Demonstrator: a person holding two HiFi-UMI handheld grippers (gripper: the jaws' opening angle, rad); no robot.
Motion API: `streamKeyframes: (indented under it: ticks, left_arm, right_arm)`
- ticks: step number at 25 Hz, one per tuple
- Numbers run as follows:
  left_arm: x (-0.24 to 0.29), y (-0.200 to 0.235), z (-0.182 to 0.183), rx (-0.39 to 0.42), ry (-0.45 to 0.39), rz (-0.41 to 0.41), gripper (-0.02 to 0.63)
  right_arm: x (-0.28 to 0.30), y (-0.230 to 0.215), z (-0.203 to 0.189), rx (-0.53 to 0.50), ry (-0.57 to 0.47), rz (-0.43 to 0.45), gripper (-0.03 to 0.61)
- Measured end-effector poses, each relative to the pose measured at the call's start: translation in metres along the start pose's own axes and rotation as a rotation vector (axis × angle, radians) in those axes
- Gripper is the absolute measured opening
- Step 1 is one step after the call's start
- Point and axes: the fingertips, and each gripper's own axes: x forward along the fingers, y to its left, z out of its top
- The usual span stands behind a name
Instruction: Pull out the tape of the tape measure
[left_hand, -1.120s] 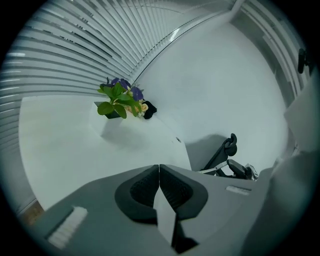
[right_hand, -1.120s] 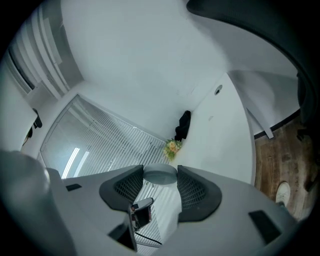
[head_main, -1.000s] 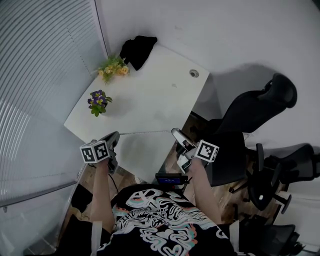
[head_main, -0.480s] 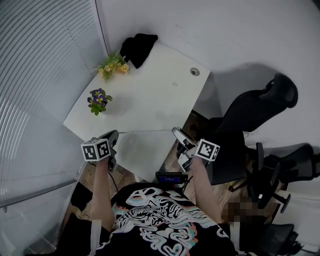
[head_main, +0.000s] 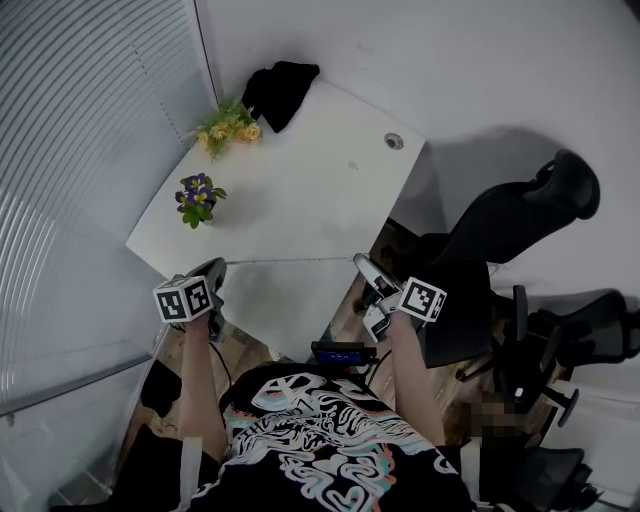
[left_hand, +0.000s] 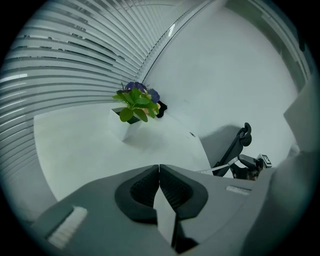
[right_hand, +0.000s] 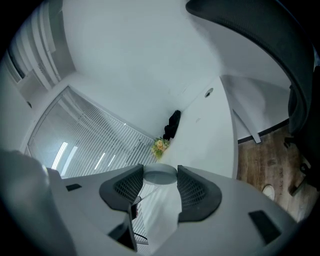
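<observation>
Presently we hold both tools in front of us, off the near edge of the white rectangular table and well apart. Our right gripper has its jaws standing wide, clamped on the round pale grey tape measure case, which sits between the ribbed pads. Our left gripper has its jaws pressed together. From its view, the thin pale tape runs as a narrow strip from behind its right jaw across to the right gripper, so we read it as pinched at the left tips and drawn out between the two tools. In the head view the left gripper is at the table's near left corner and the right gripper at its near right corner. On the table, a small pot of purple flowers stands near the left edge, with a bunch of yellow flowers farther back beside a black bundle. Black office chairs stand to our right.
</observation>
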Motion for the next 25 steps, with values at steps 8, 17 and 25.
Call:
streamKeyframes:
  ticks: [8,17,25]
  left_arm:
    - [-0.001,0.013,0.000,0.016,0.009,0.049,0.005]
    - [-0.017,0.044,0.002,-0.026,-0.016,0.130,0.005]
    - [-0.019,0.057,0.001,-0.055,-0.017,0.170,0.005]
  right_arm:
    - [0.011,-0.011,-0.007,0.018,0.030,-0.027,0.216]
    - [0.013,-0.028,0.008,0.022,0.030,-0.068,0.216]
    - [0.027,-0.040,0.010,0.021,0.079,-0.082,0.216]
